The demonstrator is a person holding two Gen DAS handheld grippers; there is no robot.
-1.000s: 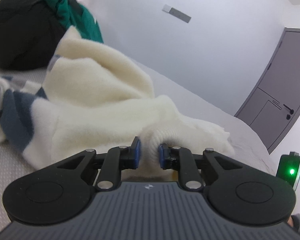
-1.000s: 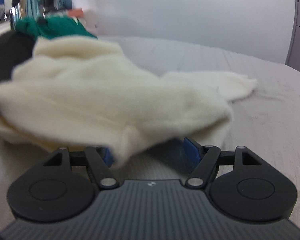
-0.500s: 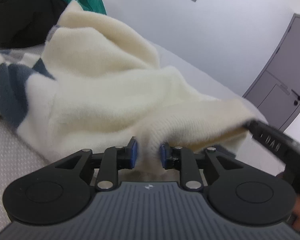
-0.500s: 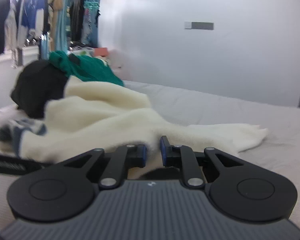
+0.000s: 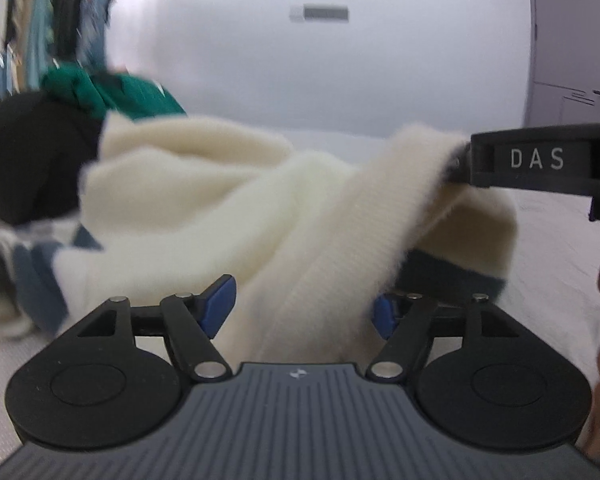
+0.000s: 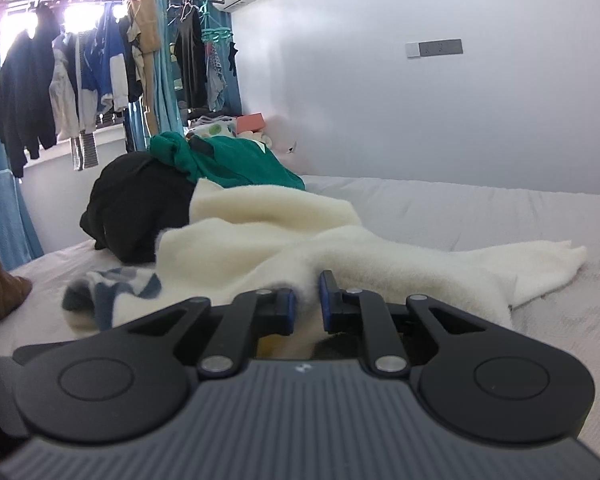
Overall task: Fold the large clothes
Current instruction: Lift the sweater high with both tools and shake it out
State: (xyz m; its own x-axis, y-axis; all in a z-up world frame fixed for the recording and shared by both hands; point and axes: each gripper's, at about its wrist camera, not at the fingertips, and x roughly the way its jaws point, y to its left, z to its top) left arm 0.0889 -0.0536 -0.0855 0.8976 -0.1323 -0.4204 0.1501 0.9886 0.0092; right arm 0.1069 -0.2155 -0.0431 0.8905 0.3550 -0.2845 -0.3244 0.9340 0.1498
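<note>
A large cream fleece garment (image 5: 228,208) with blue stripes lies bunched on the bed; it also shows in the right wrist view (image 6: 260,236). My left gripper (image 5: 304,306) is open, with a ribbed cream edge passing loosely between its blue pads. My right gripper (image 6: 307,300) is shut on a fold of the cream garment and holds it raised. In the left wrist view the right gripper's black finger marked DAS (image 5: 536,160) pinches the cloth at the upper right.
A black garment (image 6: 136,208) and a green one (image 6: 228,160) are piled on the bed behind the cream one. The grey-white bed sheet (image 6: 480,216) stretches right. Clothes hang on a rack (image 6: 80,72) at the far left. A grey door (image 5: 576,40) stands at the right.
My left gripper has opened and let go of the ribbed edge. My right gripper closed on the cream garment and lifted it; both views have tilted up toward the wall.
</note>
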